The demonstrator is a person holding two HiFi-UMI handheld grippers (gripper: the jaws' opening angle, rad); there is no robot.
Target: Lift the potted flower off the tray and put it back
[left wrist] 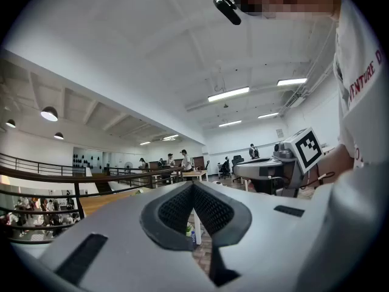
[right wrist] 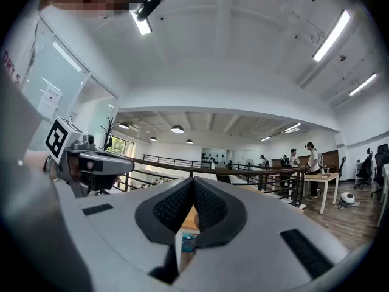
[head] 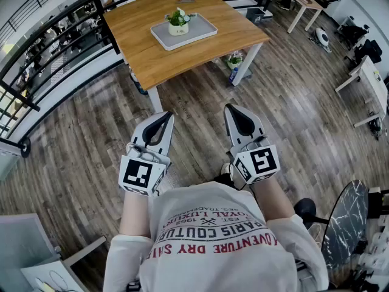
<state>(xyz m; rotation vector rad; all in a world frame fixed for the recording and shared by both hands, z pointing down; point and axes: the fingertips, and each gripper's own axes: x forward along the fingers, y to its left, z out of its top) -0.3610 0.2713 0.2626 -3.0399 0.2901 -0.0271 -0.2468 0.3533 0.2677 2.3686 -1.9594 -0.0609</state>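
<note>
Short of the table (head: 137, 38) edge, left tongs (head: 165, 117) and right tongs (head: 231, 109) pressed together.

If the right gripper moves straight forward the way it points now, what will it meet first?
Nothing near: only bare floor lies below the path of the right gripper. Its line leads to the wooden table, probably around the front edge, though depth is hard to judge.
</note>
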